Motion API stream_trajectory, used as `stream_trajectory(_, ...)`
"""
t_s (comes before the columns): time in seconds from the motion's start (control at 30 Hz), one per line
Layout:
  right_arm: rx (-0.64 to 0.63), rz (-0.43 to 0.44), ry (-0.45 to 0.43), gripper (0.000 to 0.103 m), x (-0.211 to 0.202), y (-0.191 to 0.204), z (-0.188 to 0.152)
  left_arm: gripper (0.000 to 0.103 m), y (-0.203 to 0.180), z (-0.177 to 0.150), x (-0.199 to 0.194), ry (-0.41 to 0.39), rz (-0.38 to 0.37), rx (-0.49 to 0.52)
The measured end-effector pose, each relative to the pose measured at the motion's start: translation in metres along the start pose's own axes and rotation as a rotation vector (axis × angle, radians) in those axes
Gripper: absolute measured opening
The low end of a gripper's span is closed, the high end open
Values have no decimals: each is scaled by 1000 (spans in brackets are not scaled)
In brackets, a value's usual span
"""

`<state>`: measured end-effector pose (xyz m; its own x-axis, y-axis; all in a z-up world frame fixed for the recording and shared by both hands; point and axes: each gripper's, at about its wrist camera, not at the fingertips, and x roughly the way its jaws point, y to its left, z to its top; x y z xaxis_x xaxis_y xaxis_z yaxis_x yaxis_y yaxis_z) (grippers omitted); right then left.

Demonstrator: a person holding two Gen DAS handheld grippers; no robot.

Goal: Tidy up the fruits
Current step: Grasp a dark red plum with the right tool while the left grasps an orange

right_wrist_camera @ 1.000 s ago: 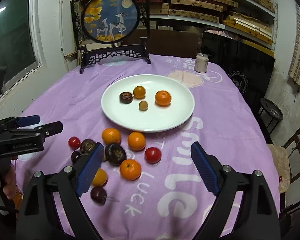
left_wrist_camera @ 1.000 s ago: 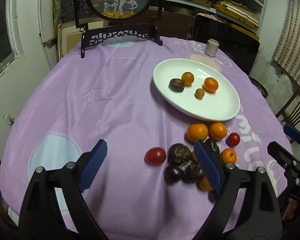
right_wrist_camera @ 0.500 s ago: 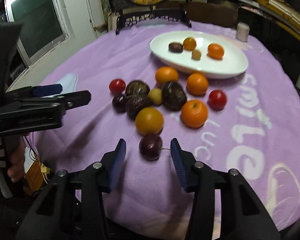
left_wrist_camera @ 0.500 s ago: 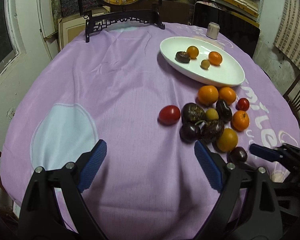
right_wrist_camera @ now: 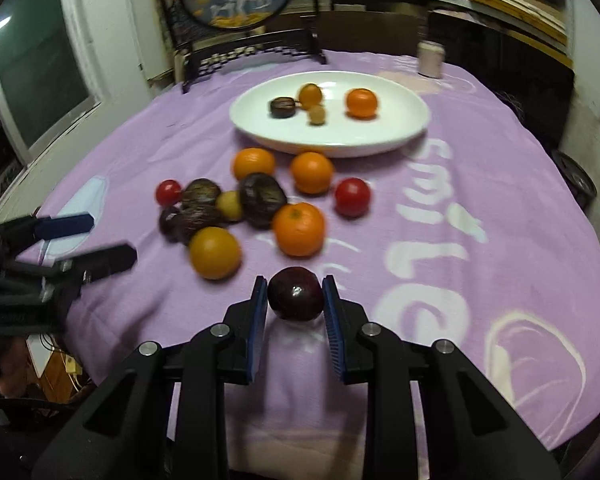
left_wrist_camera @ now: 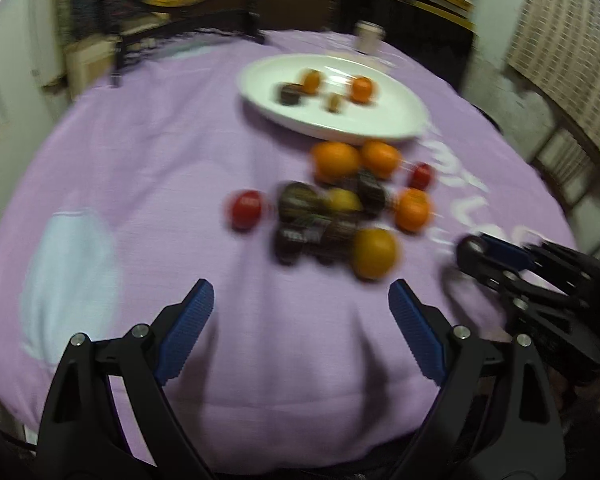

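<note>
1. In my right wrist view the white plate sits upper centre on the purple tablecloth. It holds four fruits: a dark wrinkled fruit, a small orange one just behind it, a little tan one in front, and an orange apart to the right.
2. The loose fruit pile lies mid-frame below the plate: oranges, two red tomatoes, several dark fruits and a small yellow one, most of them touching.
3. Half a second ago my right gripper's blue pads stood apart on either side of the dark plum, with gaps showing. Now both pads press its sides. The plum has also left the pile's near edge and sits lower in the frame.
4. My left gripper's view has swung since then: the plate was at the upper right, and now it is upper centre and badly blurred.
5. My right gripper is clamped on the plum, at lower centre. I cannot tell whether the plum is off the cloth.
6. My left gripper is spread wide, holding and touching nothing, its pads over bare cloth below the pile.
</note>
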<state>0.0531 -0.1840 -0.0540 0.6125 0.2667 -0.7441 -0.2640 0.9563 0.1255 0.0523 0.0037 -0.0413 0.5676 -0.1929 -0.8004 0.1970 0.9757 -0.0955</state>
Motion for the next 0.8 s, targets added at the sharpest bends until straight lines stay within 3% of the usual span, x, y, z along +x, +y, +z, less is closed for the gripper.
stream_trajectory(0.1, 23, -6, -6, 28, -3, -14, -6, 90, -24, 0, 9, 24, -19, 43)
stream_trajectory(0.27, 45, 11, -24, 28, -11, -29, -13, 88, -50, 2, 34, 70, 10, 72)
stream_trajectory(0.37, 51, 5, -34, 28, -17, -37, -16, 73, -54, 5, 48, 102, 25, 56)
stream_trajectory(0.43, 55, 2, -37, 28, -20, -41, -17, 54, -54, 8, 58, 126, 31, 37)
stream_trajectory(0.6, 62, 3, -43, 28, -23, -47, -18, 51, -52, 17, 66, 107, 39, 7)
stream_trajectory(0.63, 62, 4, -43, 28, -23, -48, -18, 40, -51, 18, 67, 100, 46, 4)
stream_trajectory(0.67, 63, 5, -41, 28, -22, -48, -18, 36, -50, 18, 67, 94, 64, 6)
stream_trajectory(0.8, 64, 2, -40, 28, -22, -47, -16, 36, -47, 16, 62, 98, 35, 2)
